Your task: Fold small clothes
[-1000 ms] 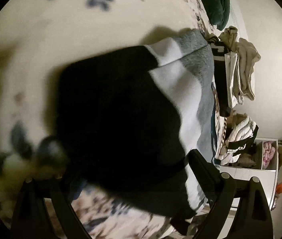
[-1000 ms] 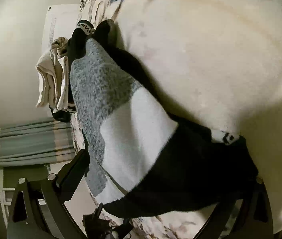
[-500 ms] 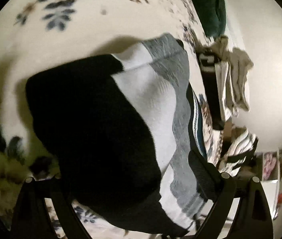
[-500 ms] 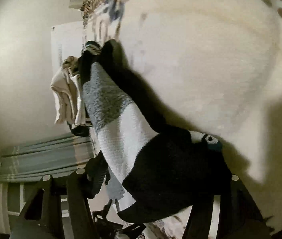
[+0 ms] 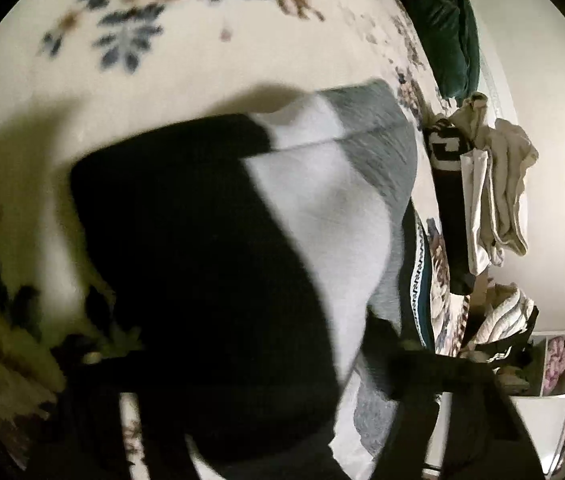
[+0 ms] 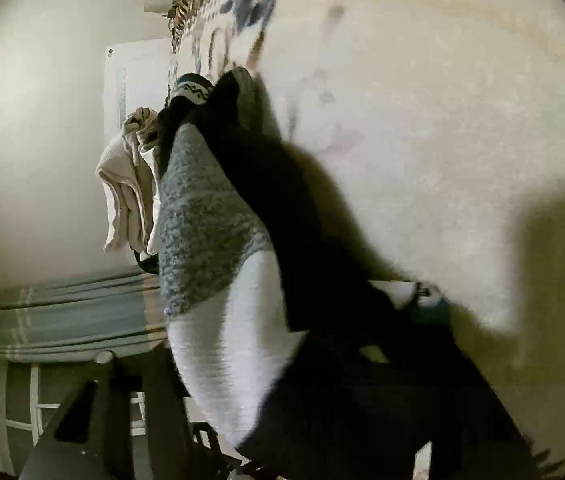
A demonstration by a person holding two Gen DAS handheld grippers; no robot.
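A small knit garment [image 5: 322, 208] in black, white and grey bands lies on the floral bedspread [image 5: 162, 80]. Its black part fills the lower middle of the left wrist view. My left gripper [image 5: 262, 400] has its jaws closing, with the near black edge of the garment between the still wide-apart fingers. In the right wrist view the garment [image 6: 210, 216] runs away from me along the bed edge, bunched and partly doubled over. My right gripper [image 6: 302, 420] is also closing, with the white and black end between its fingers. Motion blur and dark cloth hide the fingertips.
A pile of beige and black clothes [image 5: 494, 184] hangs over the bed edge, with a teal patterned piece [image 5: 416, 280] beside the garment. A dark green pillow [image 5: 442, 28] sits farther along the bed. A white cubby shelf [image 5: 554, 360] and a striped curtain [image 6: 74, 320] stand beyond the bed.
The fingers of both grippers have come closer together around the garment's near end. The garment has bunched narrower, and its black part now laps over the grey in the right view.
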